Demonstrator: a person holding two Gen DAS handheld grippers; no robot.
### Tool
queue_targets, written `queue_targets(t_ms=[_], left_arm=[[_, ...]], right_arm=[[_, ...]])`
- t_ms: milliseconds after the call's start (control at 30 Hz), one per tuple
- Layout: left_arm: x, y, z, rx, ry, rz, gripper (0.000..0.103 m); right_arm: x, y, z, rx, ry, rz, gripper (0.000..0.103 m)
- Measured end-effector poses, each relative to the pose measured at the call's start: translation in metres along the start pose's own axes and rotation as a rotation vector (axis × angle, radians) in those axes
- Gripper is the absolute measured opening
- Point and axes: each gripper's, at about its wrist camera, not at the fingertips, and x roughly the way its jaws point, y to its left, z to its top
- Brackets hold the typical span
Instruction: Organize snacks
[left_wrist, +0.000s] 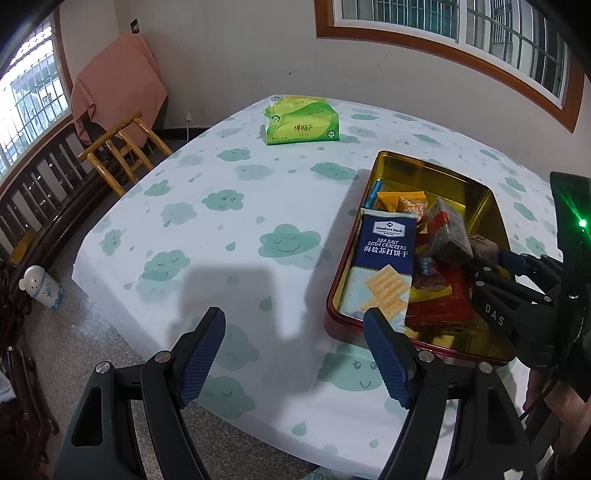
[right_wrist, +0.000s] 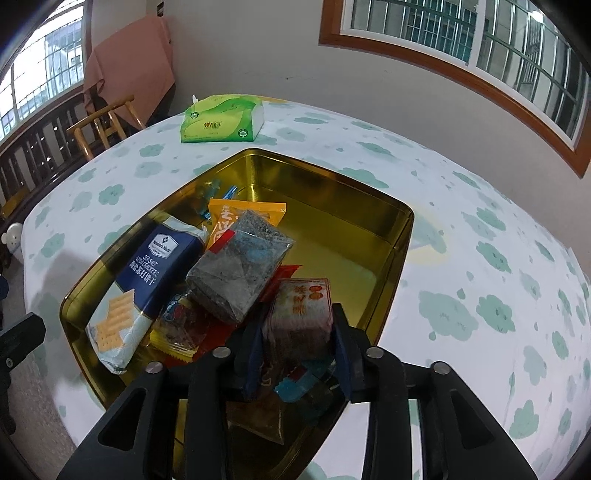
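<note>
Straddling red-labelled clear-wrapped snack packet (right_wrist: 299, 317), right gripper (right_wrist: 297, 354) narrow, pads barely off it, inside gold rectangular tin (right_wrist: 391, 236); packet's long axis toward twelve o'clock. Left gripper (left_wrist: 295, 354) wide, empty, farther.

The tin (right_wrist: 391, 254) is showing glossy gold metal inside; the snack wrappers (right_wrist: 240, 273) are gleaming as shiny plastic, the tablecloth (left_wrist: 229, 236) is lying matt, and the chair (left_wrist: 122, 155) is looking like wood.

Light: soft daylight from the barred windows (left_wrist: 461, 26), fairly bright
Shadows: blurry grey patch on the desk (left_wrist: 229, 295)
Glare: window panes blown out
Edges: strong fisheye bending, dark corners
Focus: mostly sharp
</note>
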Motion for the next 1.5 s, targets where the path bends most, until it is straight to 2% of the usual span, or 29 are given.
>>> queue_targets(t_ms=[133,200,333,633,900,1033,1500], left_arm=[[-0.006,-0.001,-0.001,0.004,-0.008,0.001,0.074],[-0.008,-0.002,-0.001,0.006,-0.013,0.003,0.074],[-0.014,-0.005,-0.001,0.013,-0.025,0.003,0.074],[-0.022,-0.019,-0.006,0.035,-0.030,-0.016,0.075],[-0.026,-0.036,-0.011,0.055,-0.030,-0.029,0.075],[-0.029,-0.042,-0.012,0.059,-0.040,-0.032,0.083],[-0.033,-0.050,-0.011,0.068,-0.046,-0.031,0.085]], right_arm=[[-0.010,0.000,-0.001,0.002,-0.025,-0.006,0.056],[-0.017,-0.001,-0.002,0.010,-0.036,0.001,0.059],[-0.034,-0.004,-0.005,0.030,-0.066,0.010,0.078],[-0.071,-0.021,-0.022,0.100,-0.091,-0.019,0.097],[-0.086,-0.035,-0.047,0.154,-0.061,-0.081,0.100],[-0.090,-0.041,-0.056,0.178,-0.042,-0.083,0.100],[-0.099,-0.041,-0.068,0.179,-0.030,-0.067,0.101]])
